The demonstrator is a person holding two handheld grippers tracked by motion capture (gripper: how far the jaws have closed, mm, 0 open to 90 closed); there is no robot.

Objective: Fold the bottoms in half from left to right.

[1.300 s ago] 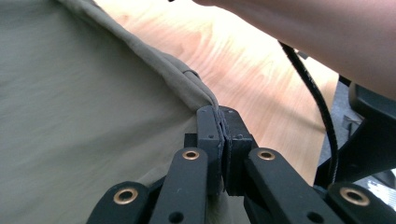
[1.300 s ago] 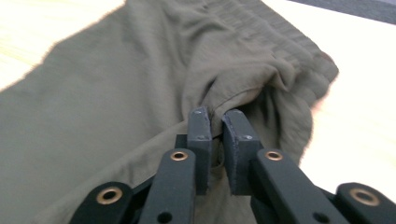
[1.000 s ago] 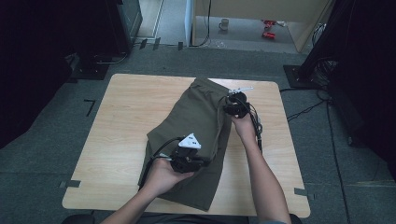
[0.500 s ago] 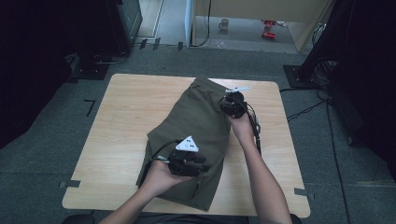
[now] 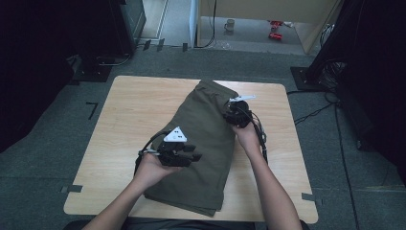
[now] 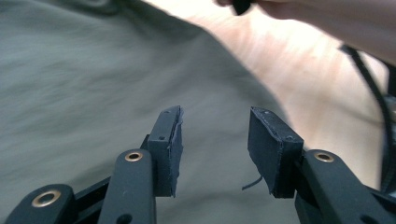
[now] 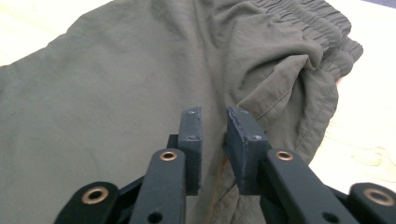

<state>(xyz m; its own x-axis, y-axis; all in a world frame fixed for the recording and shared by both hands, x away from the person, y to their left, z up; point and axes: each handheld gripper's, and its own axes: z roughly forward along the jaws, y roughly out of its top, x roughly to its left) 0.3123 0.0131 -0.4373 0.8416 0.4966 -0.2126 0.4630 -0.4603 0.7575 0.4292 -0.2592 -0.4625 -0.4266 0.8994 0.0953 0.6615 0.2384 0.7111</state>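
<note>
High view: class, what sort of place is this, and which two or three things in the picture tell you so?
Probably a lab or recording workspace, not a home. A bare wooden table stands on grey carpet with tape marks, black equipment stands and cables surround it, and olive-green shorts are laid out on it.

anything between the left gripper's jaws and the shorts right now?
Nothing visible. The left gripper has its jaws apart with bare olive shorts directly beyond them; no other object lies on the cloth there. The right gripper sits farther off at the waistband end, out of the way.
</note>
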